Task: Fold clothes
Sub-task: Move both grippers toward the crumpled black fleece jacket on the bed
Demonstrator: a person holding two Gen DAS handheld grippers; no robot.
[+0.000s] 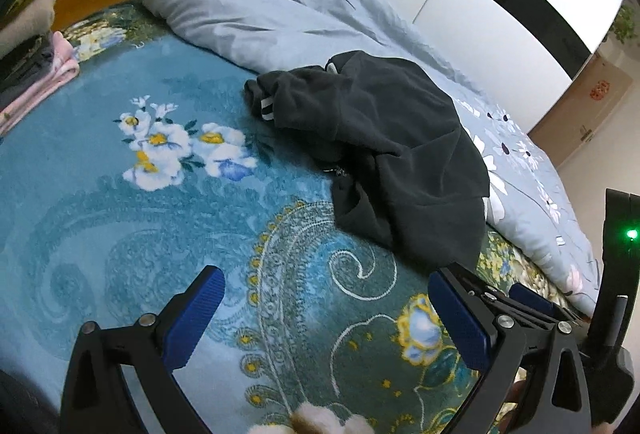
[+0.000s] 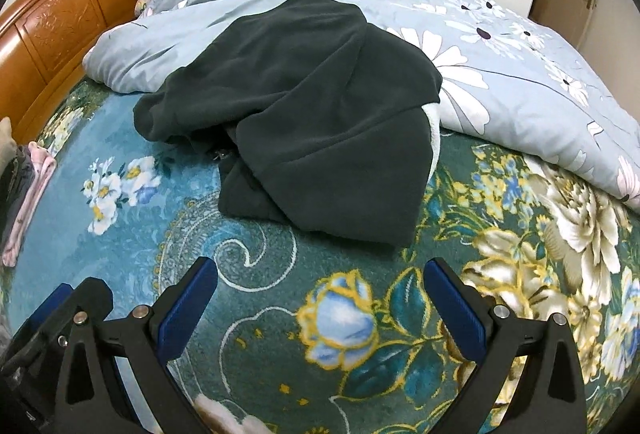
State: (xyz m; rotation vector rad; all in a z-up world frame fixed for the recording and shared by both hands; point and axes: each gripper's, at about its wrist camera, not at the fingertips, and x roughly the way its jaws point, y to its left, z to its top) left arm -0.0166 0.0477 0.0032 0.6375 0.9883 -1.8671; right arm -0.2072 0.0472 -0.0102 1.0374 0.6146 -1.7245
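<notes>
Teal floral blanket [image 2: 120, 234] covers my bed, orange wooden headboard [image 2: 52, 25] behind, one grey-blue flowered duvet [image 2: 500, 73] bunched along it. One crumpled black fleece garment [image 2: 312, 105] lies mid-bed against that duvet. Both my left tongs [image 1: 320, 298] and right tongs [image 2: 320, 290] hover spread, empty.

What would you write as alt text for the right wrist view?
A crumpled dark garment lies on a teal floral blanket, its far edge resting against a grey-blue flowered duvet. The open right gripper hovers just short of it, holding nothing.
</notes>
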